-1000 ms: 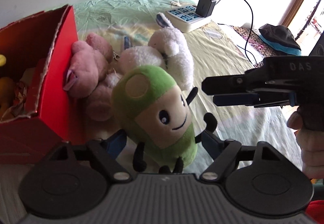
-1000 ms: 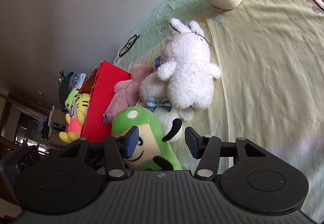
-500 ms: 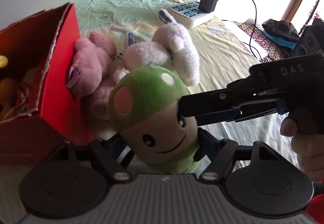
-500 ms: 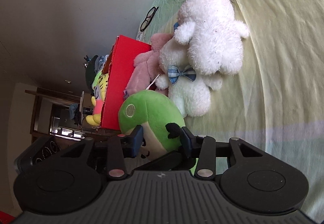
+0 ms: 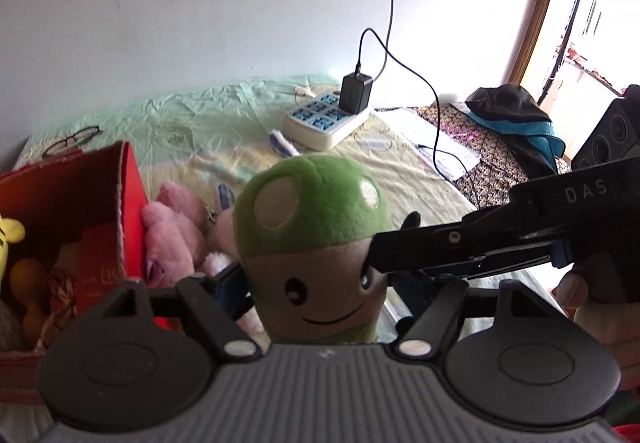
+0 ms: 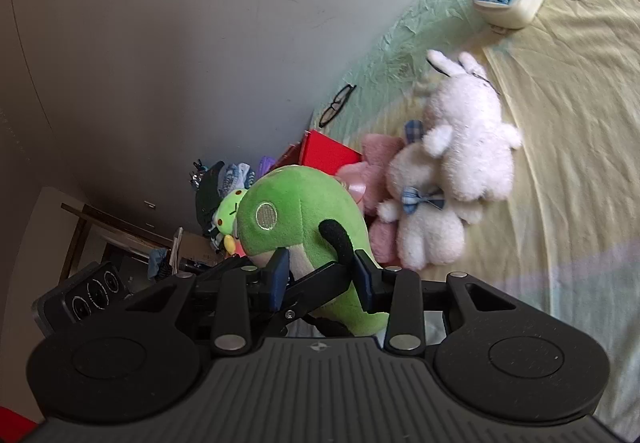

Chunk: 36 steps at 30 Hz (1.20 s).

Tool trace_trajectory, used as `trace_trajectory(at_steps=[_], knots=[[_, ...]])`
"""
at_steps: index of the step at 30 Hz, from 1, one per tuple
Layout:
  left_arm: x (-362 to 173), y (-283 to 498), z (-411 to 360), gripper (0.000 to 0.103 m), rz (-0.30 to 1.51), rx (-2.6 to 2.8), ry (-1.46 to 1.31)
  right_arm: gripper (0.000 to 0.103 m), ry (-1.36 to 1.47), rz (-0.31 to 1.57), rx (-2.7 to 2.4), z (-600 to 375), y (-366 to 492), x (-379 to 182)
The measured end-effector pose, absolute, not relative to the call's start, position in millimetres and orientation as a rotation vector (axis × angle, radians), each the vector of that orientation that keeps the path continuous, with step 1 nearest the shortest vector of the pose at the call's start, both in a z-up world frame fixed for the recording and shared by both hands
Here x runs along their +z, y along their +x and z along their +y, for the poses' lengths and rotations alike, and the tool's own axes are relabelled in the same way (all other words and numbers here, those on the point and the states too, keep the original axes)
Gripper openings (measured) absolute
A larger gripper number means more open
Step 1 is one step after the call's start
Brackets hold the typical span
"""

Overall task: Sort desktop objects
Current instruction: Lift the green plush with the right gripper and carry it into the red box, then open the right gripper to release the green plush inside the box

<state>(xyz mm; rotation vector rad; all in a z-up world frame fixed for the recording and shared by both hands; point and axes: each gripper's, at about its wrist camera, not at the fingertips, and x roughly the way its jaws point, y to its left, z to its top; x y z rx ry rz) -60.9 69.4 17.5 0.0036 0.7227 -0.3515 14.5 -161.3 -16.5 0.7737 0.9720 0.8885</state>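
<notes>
Both grippers, left (image 5: 316,285) & right (image 6: 322,275), jaws clenched on green mushroom plush (image 5: 316,227), held above surface, prob. bound for red box (image 5: 68,203) w/ other toys.

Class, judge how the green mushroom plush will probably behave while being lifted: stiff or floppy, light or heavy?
The green mushroom plush probably squashes easily: the left gripper and right gripper both sink into it. Likely light. Its thin black arm looks floppy.
</notes>
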Motion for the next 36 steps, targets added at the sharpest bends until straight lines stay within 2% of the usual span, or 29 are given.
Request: trace_trajectory(at_steps=[8, 12, 17, 24, 25, 26, 29, 33, 36], knots=[[77.4, -61.7, 144.7, 0.075, 0.606, -0.286, 0.072, 0.039, 0.821, 0.89, 0.989, -83.2, 27.0, 27.8], [87.0, -53.7, 189.7, 0.075, 0.596, -0.203, 0.132, 0.04, 0.841, 0.88, 0.991, -27.2, 37.0, 29.3], [68.1, -38.0, 240.2, 0.075, 0.654, -0.171, 0.133, 0.04, 0.842, 0.907, 0.919, 26.2, 41.1, 10.7], [10.9, -2.2, 273.3, 0.074, 0.789, -0.228, 0.044, 0.04, 0.719, 0.948, 0.707, 63.3, 39.8, -14.8], [3.1, 2.1, 272.8, 0.075, 0.809, -0.224, 0.046, 0.031, 0.687, 0.953, 0.675, 67.2, 39.8, -16.8], [-1.3, 3.5, 273.6, 0.072, 0.817, -0.224, 0.048, 0.03, 0.644, 0.948, 0.657, 72.9, 38.8, -15.6], [-7.5, 4.6, 272.5, 0.062, 0.845, -0.227, 0.074, 0.035, 0.537, 0.973, 0.627, 94.0, 38.9, -14.6], [-11.0, -1.4, 276.7, 0.064, 0.839, -0.23, 0.086, 0.035, 0.5, 1.0, 0.596, 109.2, 39.0, -17.3], [-11.1, -3.3, 282.5, 0.065, 0.837, -0.236, 0.058, 0.034, 0.457, 0.951, 0.577, 108.3, 40.4, -9.7]])
